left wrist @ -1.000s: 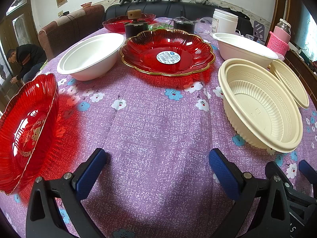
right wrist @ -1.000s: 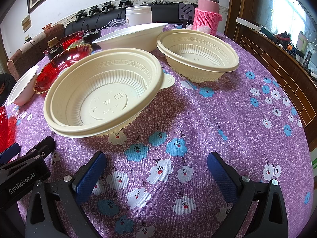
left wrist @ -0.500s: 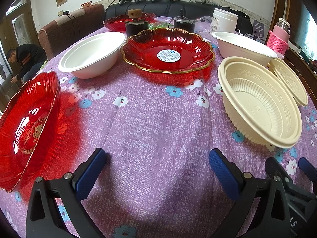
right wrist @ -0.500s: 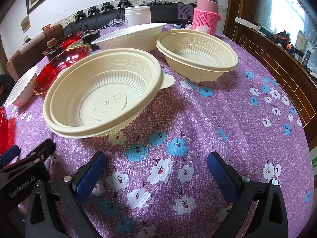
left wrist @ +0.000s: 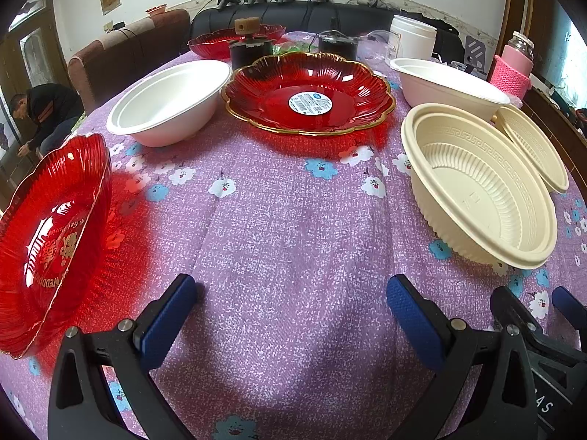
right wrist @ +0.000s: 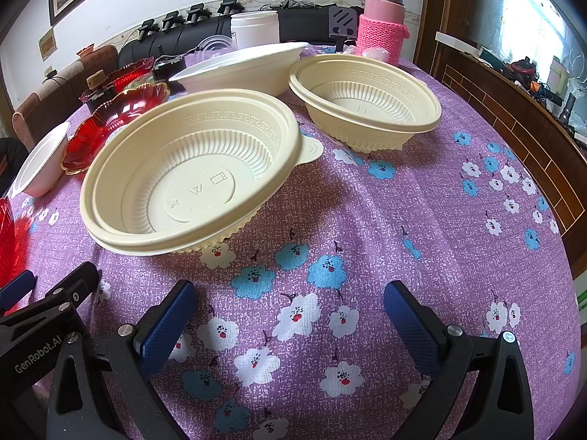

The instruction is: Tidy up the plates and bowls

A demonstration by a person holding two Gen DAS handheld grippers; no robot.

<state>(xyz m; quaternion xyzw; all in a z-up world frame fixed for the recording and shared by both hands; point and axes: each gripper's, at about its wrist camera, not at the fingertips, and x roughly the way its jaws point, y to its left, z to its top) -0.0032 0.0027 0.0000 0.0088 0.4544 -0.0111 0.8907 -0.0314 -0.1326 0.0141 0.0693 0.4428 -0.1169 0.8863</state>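
Observation:
My left gripper [left wrist: 291, 304] is open and empty, low over the purple flowered tablecloth. A red plate [left wrist: 55, 234] lies to its left, a gold-rimmed red plate [left wrist: 308, 95] ahead, a white bowl [left wrist: 168, 101] at far left, another white bowl [left wrist: 447, 84] at far right. A cream ribbed bowl [left wrist: 477, 187] sits to the right, a second cream bowl [left wrist: 532, 146] behind it. My right gripper [right wrist: 290, 311] is open and empty, just in front of the near cream bowl [right wrist: 190, 176]; the second cream bowl [right wrist: 367, 99] is behind it to the right.
A pink flask [right wrist: 383, 18], a white jar [right wrist: 255, 27], a third red plate [left wrist: 234, 38] and dark containers [left wrist: 251, 51] stand at the table's far side. The table edge [right wrist: 550, 220] curves down the right. The left gripper's body [right wrist: 40, 326] shows at lower left.
My left gripper has drawn back and turned slightly, so the plates and bowls sit a little farther off. The right view has barely shifted. Nothing was grasped.

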